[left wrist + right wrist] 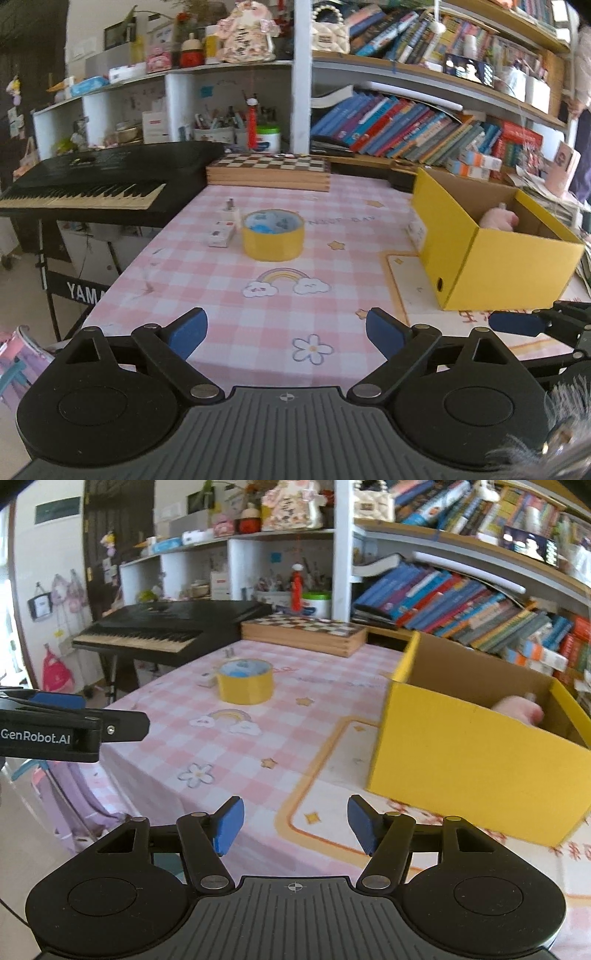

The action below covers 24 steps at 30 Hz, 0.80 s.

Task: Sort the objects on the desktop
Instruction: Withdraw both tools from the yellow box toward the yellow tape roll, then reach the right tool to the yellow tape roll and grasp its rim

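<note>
Left wrist view: left tongs (pixel 286 334) wide, right tongs (pixel 295 825) part-open, both empty | step: approach to tape roll (pixel 273 234) | next: grasp, transfer to yellow box (pixel 491 254), pink item inside unclear.

A pink thing (pixel 498 219) inside the yellow box (pixel 476 266) is half hidden by the box's wall, too blurred to identify.

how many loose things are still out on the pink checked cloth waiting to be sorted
3: the yellow tape roll, a small white box just left of it, and a small metal-topped item behind that box. More may hide behind the yellow box.
</note>
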Available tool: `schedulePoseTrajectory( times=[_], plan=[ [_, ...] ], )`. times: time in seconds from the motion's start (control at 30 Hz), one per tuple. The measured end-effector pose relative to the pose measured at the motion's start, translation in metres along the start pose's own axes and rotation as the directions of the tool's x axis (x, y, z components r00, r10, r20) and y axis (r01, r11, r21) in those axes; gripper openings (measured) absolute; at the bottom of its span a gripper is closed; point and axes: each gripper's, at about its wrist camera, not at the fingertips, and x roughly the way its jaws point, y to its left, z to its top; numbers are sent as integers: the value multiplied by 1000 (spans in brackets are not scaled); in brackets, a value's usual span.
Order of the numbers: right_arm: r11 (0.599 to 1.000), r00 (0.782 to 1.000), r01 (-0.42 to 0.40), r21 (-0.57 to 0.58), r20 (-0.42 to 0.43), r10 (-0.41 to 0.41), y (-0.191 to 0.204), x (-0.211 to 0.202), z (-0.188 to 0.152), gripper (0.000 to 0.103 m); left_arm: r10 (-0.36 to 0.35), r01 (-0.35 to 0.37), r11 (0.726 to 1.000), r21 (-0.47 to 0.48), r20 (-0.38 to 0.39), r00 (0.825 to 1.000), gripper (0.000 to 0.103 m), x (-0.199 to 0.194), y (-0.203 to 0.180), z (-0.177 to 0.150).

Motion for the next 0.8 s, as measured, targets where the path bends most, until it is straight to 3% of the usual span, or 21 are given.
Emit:
schedulePoseTrajectory(
  times=[0.47, 0.8],
  plan=[
    [1000, 1000, -19, -19, 12, 19, 1, 53, 32, 64, 56, -55, 998, -43, 9, 998, 93, 51, 23, 16],
    [996, 996, -86, -33, 0, 86, 9, 96, 54, 69, 127, -128, 989, -72, -25, 992, 93, 93, 48, 41]
  ],
)
